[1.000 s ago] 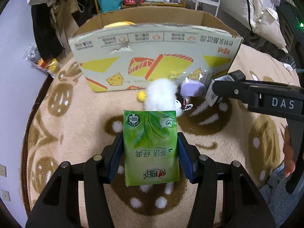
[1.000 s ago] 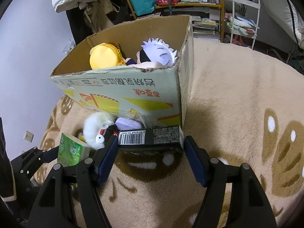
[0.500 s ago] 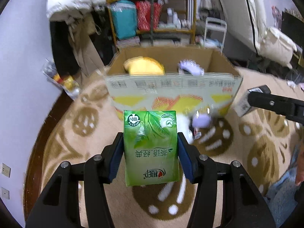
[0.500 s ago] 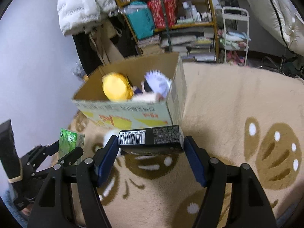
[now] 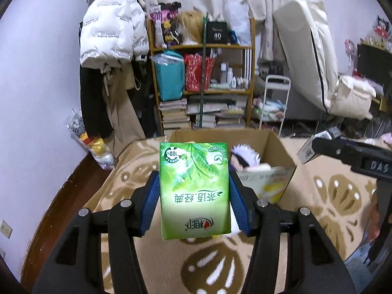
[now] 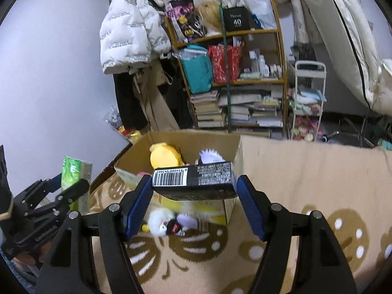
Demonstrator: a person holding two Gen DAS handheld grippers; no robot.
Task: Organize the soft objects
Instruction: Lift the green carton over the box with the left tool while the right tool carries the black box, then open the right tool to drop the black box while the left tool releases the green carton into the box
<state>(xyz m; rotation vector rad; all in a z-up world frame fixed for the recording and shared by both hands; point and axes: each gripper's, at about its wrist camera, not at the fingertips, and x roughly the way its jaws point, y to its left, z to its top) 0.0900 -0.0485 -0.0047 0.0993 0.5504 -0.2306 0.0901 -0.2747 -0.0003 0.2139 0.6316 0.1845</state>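
Note:
My left gripper [image 5: 194, 193] is shut on a green tissue pack [image 5: 194, 191] and holds it raised in front of the open cardboard box [image 5: 274, 144]. My right gripper [image 6: 193, 194] is shut on a black tissue pack with a barcode [image 6: 193, 178], also raised before the box [image 6: 235, 161]. Inside the box lie a yellow plush [image 6: 164, 156] and a white-haired doll [image 6: 210, 155]. A white fluffy plush [image 6: 159, 220] and a small purple toy [image 6: 186, 220] lie on the rug at the box's front. The left gripper with the green pack shows in the right wrist view [image 6: 71, 174].
The box stands on a beige patterned rug [image 6: 306, 171]. Behind it are a cluttered wooden shelf [image 5: 203, 73], stacked books [image 6: 235, 112], hanging coats [image 5: 110, 36], a white cart [image 6: 308, 93] and a white mattress [image 5: 313, 49]. Dark wooden floor [image 5: 66, 196] borders the rug on the left.
Both grippers have risen and tilted up, each still holding its pack. The box's inside and the room behind it have come into view.

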